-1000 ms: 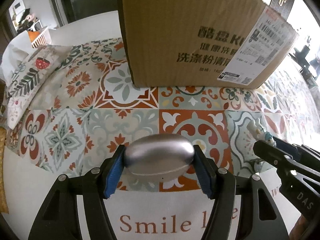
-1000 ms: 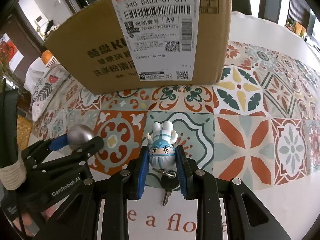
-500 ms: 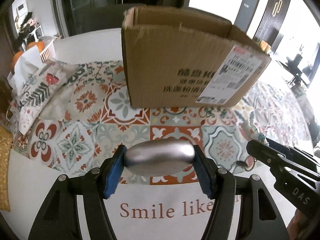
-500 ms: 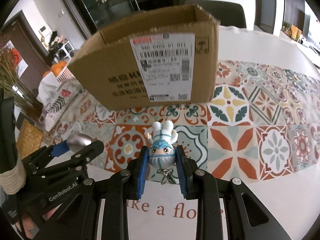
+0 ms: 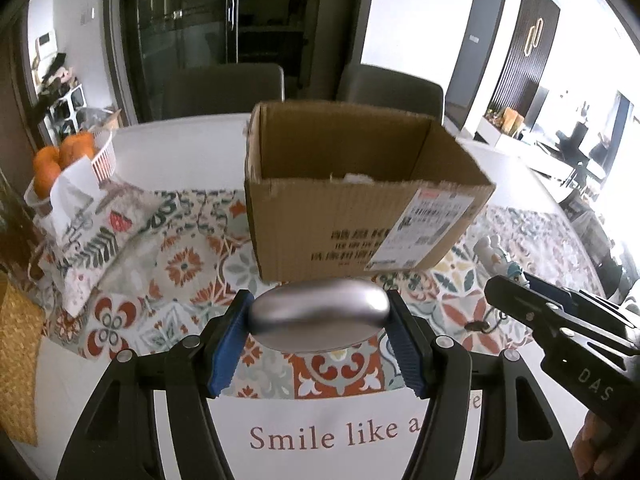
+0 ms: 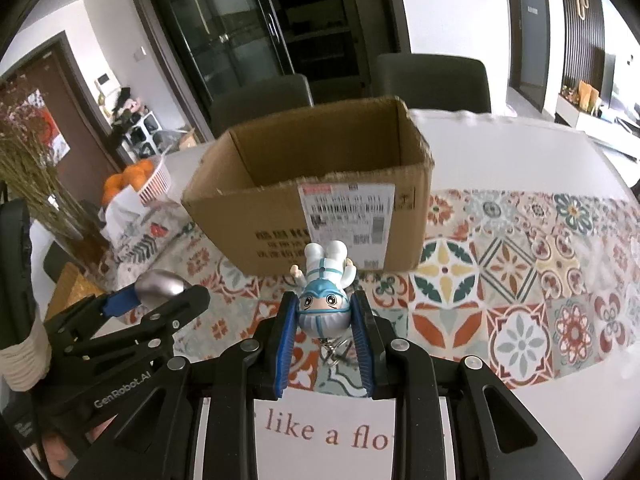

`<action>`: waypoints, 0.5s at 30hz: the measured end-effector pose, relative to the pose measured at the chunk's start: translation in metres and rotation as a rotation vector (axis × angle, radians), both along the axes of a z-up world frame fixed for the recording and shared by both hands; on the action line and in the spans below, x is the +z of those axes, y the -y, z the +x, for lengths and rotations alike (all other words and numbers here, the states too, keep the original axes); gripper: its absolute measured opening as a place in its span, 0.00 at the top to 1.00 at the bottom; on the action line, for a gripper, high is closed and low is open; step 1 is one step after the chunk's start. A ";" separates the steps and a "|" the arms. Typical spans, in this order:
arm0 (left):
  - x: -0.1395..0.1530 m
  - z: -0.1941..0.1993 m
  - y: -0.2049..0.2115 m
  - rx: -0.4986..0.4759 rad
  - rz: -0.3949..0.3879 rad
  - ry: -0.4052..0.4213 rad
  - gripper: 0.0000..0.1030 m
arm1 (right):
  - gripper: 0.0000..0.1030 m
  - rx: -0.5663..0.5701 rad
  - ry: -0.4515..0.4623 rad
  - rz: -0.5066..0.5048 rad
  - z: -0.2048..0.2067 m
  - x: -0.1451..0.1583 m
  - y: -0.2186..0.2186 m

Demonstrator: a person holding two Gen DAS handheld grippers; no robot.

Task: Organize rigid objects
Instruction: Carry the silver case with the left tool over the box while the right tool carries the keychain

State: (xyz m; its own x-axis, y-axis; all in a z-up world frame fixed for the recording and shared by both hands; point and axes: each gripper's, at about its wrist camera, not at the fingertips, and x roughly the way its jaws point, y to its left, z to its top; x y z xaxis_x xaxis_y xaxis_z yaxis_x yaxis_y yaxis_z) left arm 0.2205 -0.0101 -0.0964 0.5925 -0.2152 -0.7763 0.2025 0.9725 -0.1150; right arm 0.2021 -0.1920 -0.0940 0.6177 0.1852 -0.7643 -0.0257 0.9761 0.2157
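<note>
Two grey chairs (image 6: pixel 430 80) stand at the worktop's far side; a dark glass cabinet (image 6: pixel 240 28) behind, daylight right.

Place: a home dining room.
Table (image 6: pixel 500 152): white, laid with a tile-patterned cloth (image 6: pixel 500 280).
Seating: two grey chairs (image 5: pixel 224 88) pulled up on the far side.
Behind: a dark glass cabinet (image 6: pixel 240 40).
Homely bits: oranges (image 5: pixel 48 160) in a basket, dried flowers (image 6: pixel 28 168), tissues (image 5: pixel 76 196).
</note>
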 end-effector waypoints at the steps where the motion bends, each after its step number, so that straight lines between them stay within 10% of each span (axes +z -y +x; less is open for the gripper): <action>1: 0.003 0.001 0.000 -0.001 0.000 0.007 0.37 | 0.73 0.000 0.008 -0.003 0.001 0.004 0.000; 15: 0.053 0.016 0.003 -0.041 -0.021 0.125 0.37 | 0.73 -0.005 0.124 -0.007 0.010 0.051 0.003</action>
